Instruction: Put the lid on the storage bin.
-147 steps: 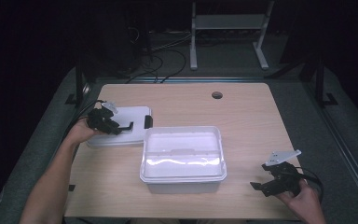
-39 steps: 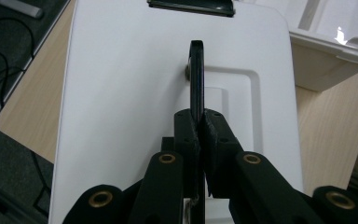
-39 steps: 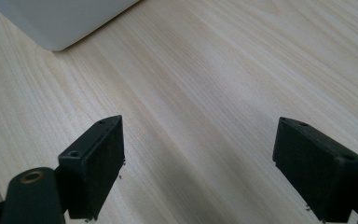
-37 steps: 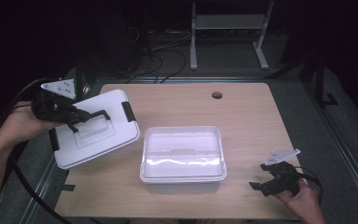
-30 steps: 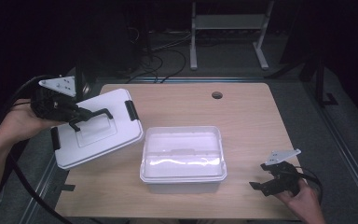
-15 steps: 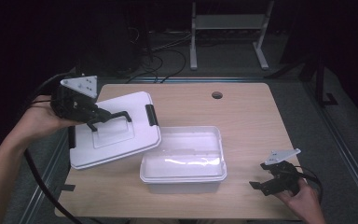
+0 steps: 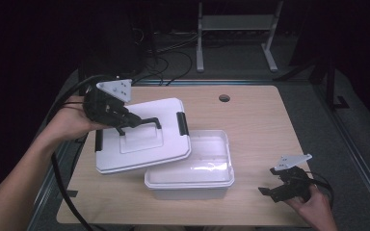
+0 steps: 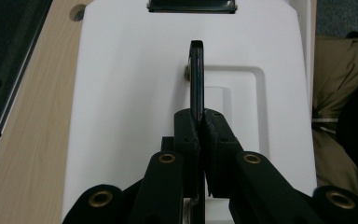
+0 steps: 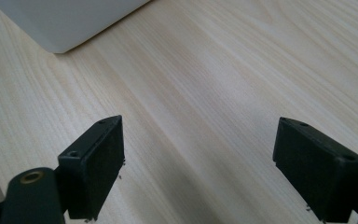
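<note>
- Right now my left gripper [image 7: 127, 120] has its jaws pinched tight on the black handle [image 8: 196, 77] of the white lid [image 7: 142, 137]; in the left gripper view the thin handle bar stands on edge between my two pads [image 8: 186, 135], which press it from both sides.
- That lid hangs from my grip, tilted, its right-hand edge reaching over the left rim of the clear plastic bin [image 7: 192, 166], while its other side sits out over the bare table [image 7: 255, 120].
- A black latch [image 7: 183, 123] shows on the lid's edge nearest the bin, and another [image 8: 192, 4] shows at the far end in the left gripper view.
- My left hand [image 7: 70, 122] comes in from the table's left side, with the cable trailing down off the table edge.
- My right gripper [image 7: 282, 190] rests low at the near right corner of the table, well apart from the bin.
- Its jaws stand wide apart in the right gripper view, with bare wood grain between the pads [image 9: 93, 161] and a corner of the bin [image 9: 60, 23] beyond them.
</note>
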A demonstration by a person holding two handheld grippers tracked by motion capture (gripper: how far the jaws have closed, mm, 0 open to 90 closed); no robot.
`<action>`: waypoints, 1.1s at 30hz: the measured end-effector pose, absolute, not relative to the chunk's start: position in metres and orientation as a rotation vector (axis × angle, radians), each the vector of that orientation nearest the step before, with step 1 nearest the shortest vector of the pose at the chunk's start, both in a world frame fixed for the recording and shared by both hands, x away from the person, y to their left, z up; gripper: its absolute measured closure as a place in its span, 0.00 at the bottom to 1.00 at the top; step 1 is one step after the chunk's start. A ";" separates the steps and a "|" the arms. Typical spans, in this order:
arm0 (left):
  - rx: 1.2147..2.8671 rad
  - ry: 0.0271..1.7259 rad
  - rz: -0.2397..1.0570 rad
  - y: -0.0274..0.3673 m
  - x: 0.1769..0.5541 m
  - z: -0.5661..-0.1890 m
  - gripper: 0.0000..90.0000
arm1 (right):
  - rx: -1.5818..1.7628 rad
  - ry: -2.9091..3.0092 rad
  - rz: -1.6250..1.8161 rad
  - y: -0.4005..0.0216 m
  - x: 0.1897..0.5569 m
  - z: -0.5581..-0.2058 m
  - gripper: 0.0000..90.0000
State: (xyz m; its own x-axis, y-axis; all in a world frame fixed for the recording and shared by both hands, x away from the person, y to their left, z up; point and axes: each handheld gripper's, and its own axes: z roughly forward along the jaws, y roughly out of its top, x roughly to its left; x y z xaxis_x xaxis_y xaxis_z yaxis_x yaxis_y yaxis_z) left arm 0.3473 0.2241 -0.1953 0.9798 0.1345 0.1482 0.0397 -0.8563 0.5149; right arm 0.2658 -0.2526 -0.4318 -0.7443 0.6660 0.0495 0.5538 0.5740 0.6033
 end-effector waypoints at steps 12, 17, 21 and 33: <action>2.596 0.025 0.187 0.173 0.350 -0.205 0.94 | 1.010 2.621 0.907 -0.251 0.265 -0.430 0.18; 2.592 -0.005 0.149 0.154 0.348 -0.210 0.94 | 1.003 2.624 0.907 -0.250 0.265 -0.430 0.18; 2.615 -0.024 0.148 0.141 0.348 -0.215 0.94 | 1.005 2.622 0.902 -0.250 0.265 -0.430 0.18; 2.632 -0.049 0.076 0.110 0.348 -0.230 0.94 | 1.006 2.612 0.906 -0.252 0.264 -0.428 0.18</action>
State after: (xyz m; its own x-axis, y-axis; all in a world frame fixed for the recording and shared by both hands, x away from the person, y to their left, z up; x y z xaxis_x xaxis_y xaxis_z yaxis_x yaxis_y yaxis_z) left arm 0.3477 0.1097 -0.2297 0.9978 -0.0206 0.0631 -0.0487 -0.8731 0.4852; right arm 0.2641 -0.2517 -0.4280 -0.7486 0.6622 0.0328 0.5405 0.5808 0.6088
